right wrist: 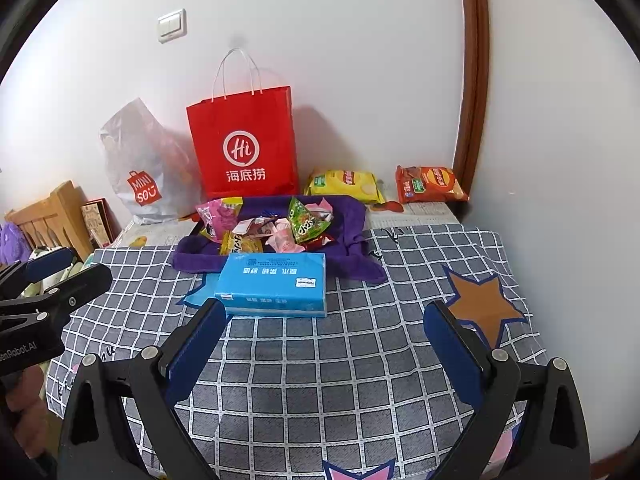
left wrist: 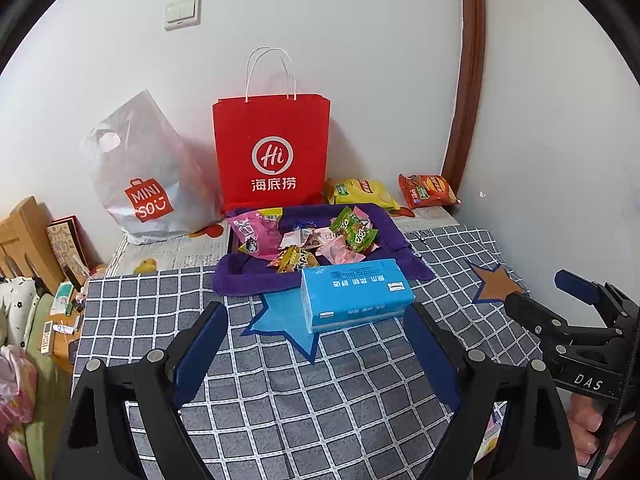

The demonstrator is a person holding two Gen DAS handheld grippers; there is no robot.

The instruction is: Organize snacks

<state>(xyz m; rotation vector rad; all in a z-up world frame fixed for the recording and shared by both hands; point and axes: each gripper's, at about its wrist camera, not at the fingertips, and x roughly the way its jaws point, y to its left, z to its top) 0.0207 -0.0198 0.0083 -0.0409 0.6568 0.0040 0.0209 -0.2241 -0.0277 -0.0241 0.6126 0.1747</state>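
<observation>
A purple cloth tray (left wrist: pixel 394 236) (right wrist: pixel 352 216) on the checked table holds several small snack packets, among them a pink one (left wrist: pixel 256 232) (right wrist: pixel 218 216) and a green one (left wrist: pixel 354 230) (right wrist: pixel 306 222). A yellow chip bag (left wrist: pixel 360 192) (right wrist: pixel 346 184) and an orange-red chip bag (left wrist: pixel 428 190) (right wrist: pixel 430 184) lie behind it by the wall. My left gripper (left wrist: pixel 316 324) is open and empty, just short of a blue tissue pack (left wrist: pixel 354 294) (right wrist: pixel 276 284). My right gripper (right wrist: pixel 326 326) is open and empty, near the table's front; it also shows in the left wrist view (left wrist: pixel 552 292).
A red paper bag (left wrist: pixel 272 152) (right wrist: pixel 244 144) and a grey Miniso plastic bag (left wrist: pixel 144 176) (right wrist: pixel 138 168) stand against the back wall. A wooden headboard (left wrist: pixel 24 236) with clutter lies left. A brown door frame (left wrist: pixel 468 80) rises right. The left gripper shows in the right wrist view (right wrist: pixel 60 280).
</observation>
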